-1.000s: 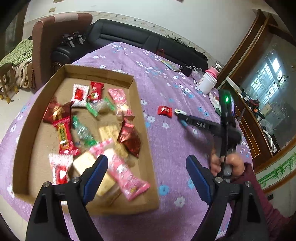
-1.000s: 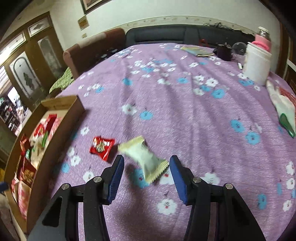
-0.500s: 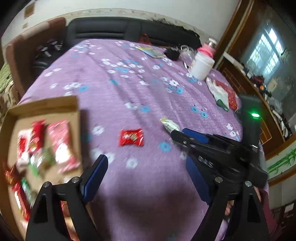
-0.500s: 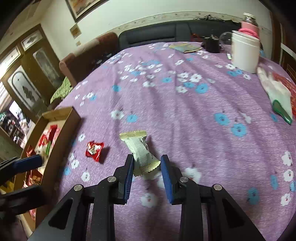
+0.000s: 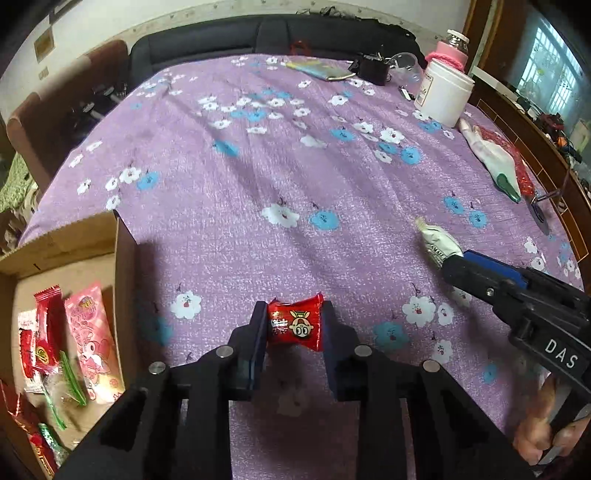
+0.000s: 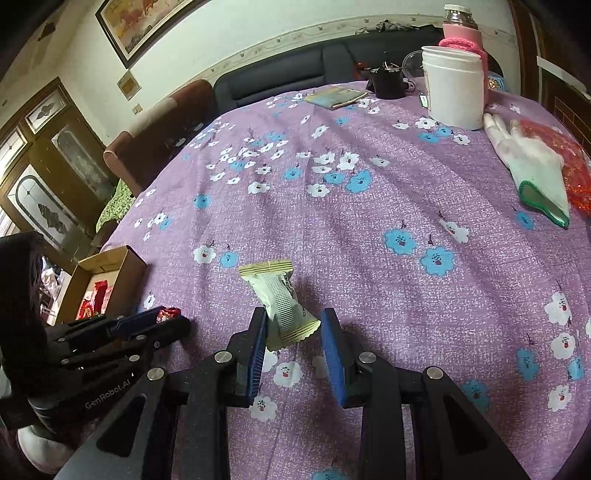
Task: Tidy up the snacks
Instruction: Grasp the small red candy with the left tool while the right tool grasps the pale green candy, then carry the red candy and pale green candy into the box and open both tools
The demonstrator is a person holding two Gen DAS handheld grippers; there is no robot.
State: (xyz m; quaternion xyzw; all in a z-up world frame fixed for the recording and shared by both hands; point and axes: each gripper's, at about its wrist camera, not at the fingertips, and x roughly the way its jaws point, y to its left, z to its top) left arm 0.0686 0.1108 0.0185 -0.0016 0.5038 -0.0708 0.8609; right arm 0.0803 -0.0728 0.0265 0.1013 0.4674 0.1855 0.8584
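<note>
My left gripper is shut on a small red snack packet with a cartoon face, low over the purple flowered tablecloth. My right gripper is closed around the near end of a pale cream snack packet that lies on the cloth; the left pad touches it and a small gap shows at the right pad. The cream packet also shows in the left wrist view, with the right gripper on it. A cardboard box holding several snacks sits at the left.
A white jar and a pink-sleeved bottle stand at the far right. A white glove and a red mesh bag lie beside them. A black pouch and a booklet lie at the far edge.
My left gripper swung from over the box to the red packet and shut on it. My right gripper narrowed around the cream packet and then widened slightly.
</note>
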